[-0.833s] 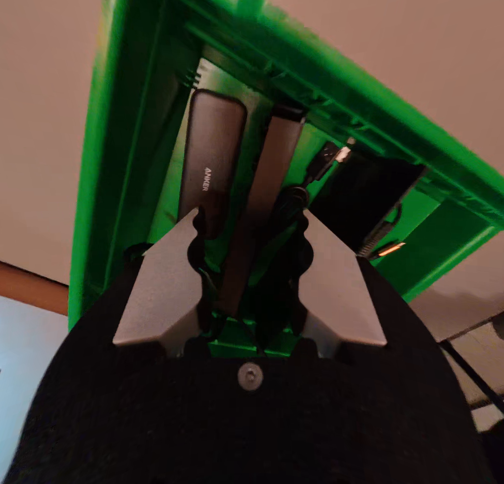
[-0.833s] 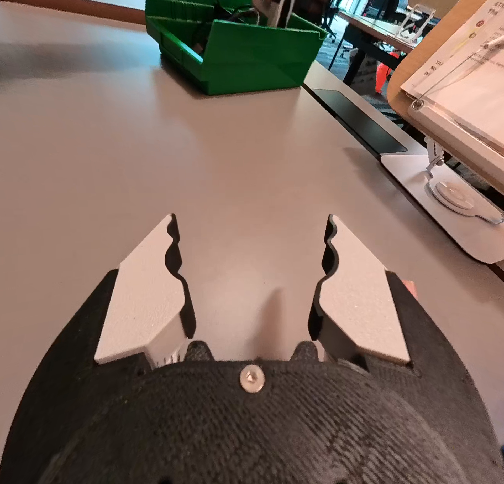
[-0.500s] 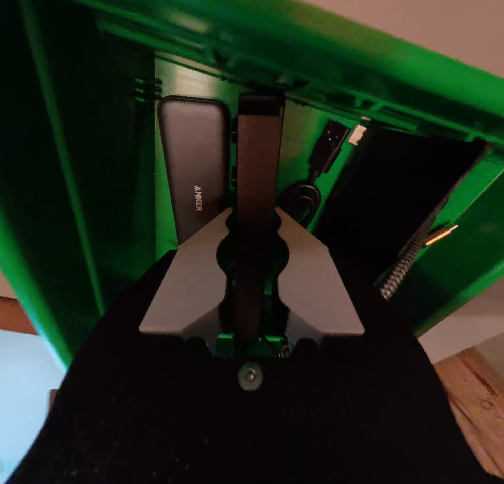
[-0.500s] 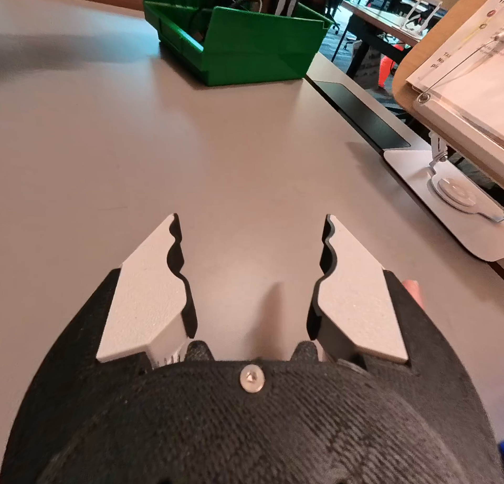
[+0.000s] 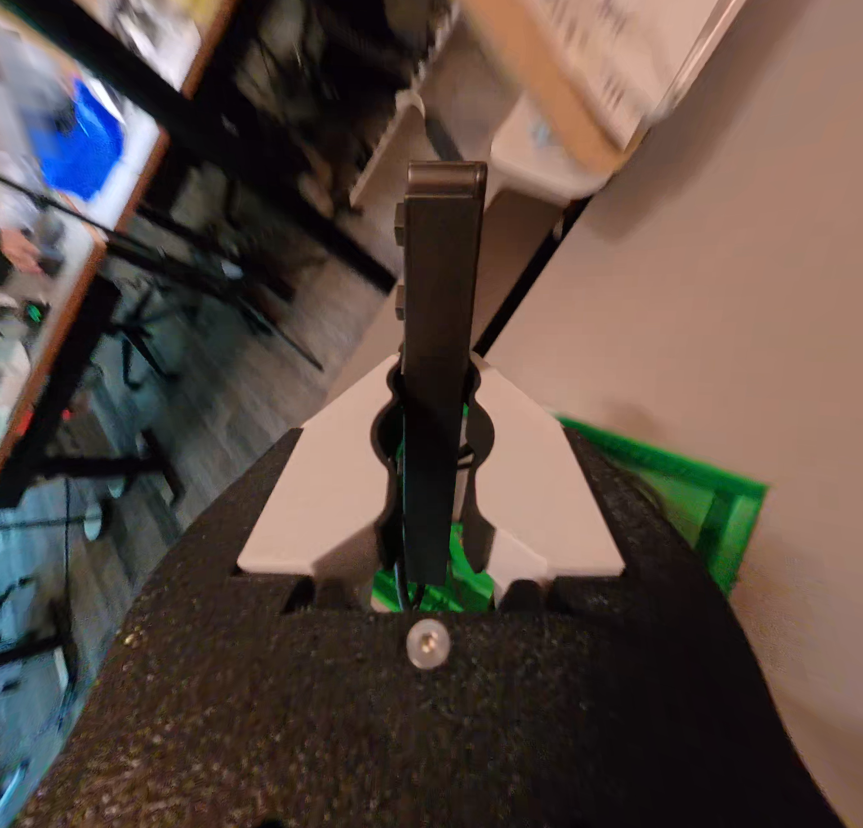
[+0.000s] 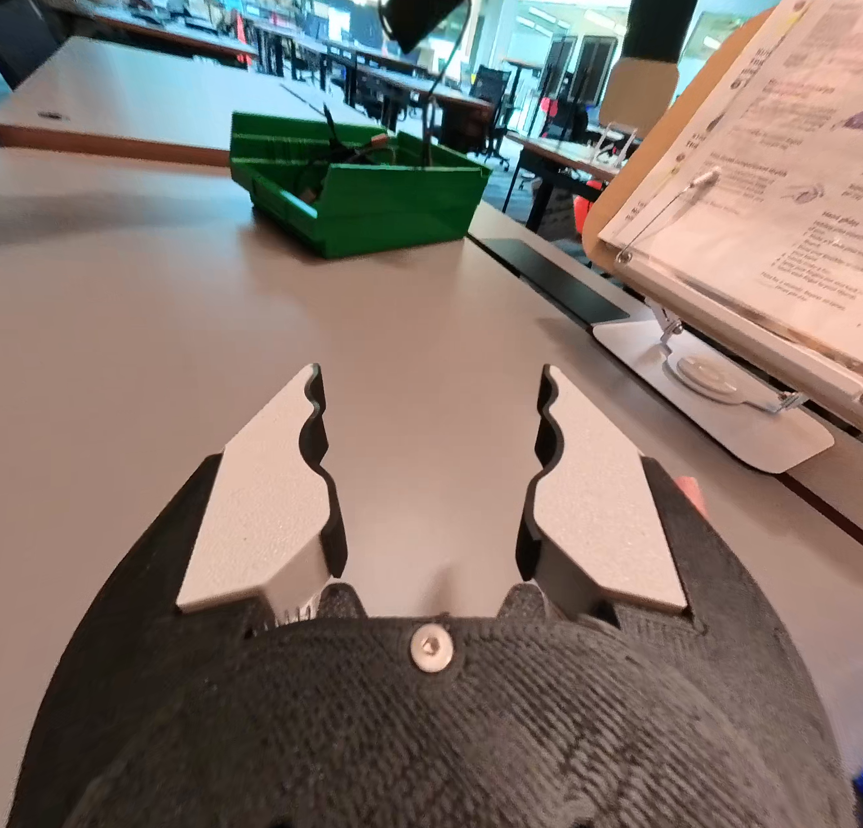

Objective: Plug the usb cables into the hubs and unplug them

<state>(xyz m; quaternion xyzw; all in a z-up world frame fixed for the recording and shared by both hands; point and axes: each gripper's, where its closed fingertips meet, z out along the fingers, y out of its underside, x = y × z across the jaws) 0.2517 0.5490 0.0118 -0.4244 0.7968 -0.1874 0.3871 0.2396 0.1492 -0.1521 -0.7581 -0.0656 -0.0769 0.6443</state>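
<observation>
While the right gripper (image 6: pixel 432 471) gapes empty, the left gripper (image 5: pixel 434 380) pinches a slim, matte dark-grey slab-shaped hub (image 5: pixel 441 292) jutting forward between its white fingers (image 5: pixel 322 492).

Right gripper (image 6: pixel 432 436) sits low over grey table (image 6: pixel 163 315), jaws spread, empty. Green bin (image 6: pixel 373 198) beyond holds cables. Dark hub (image 6: pixel 420 7) hangs above it, cable trailing down.

**Dark hub clamped edge-on, lifted clear of the bin**

Slim dark grey hub (image 5: pixel 439 338), pinched narrow-side between the left gripper (image 5: pixel 434 376) fingers, pointing straight ahead. Small ports along its left edge. Thin black cable (image 6: pixel 443 65) trailing from its near end down into the green bin (image 6: pixel 397 203) below.
</observation>
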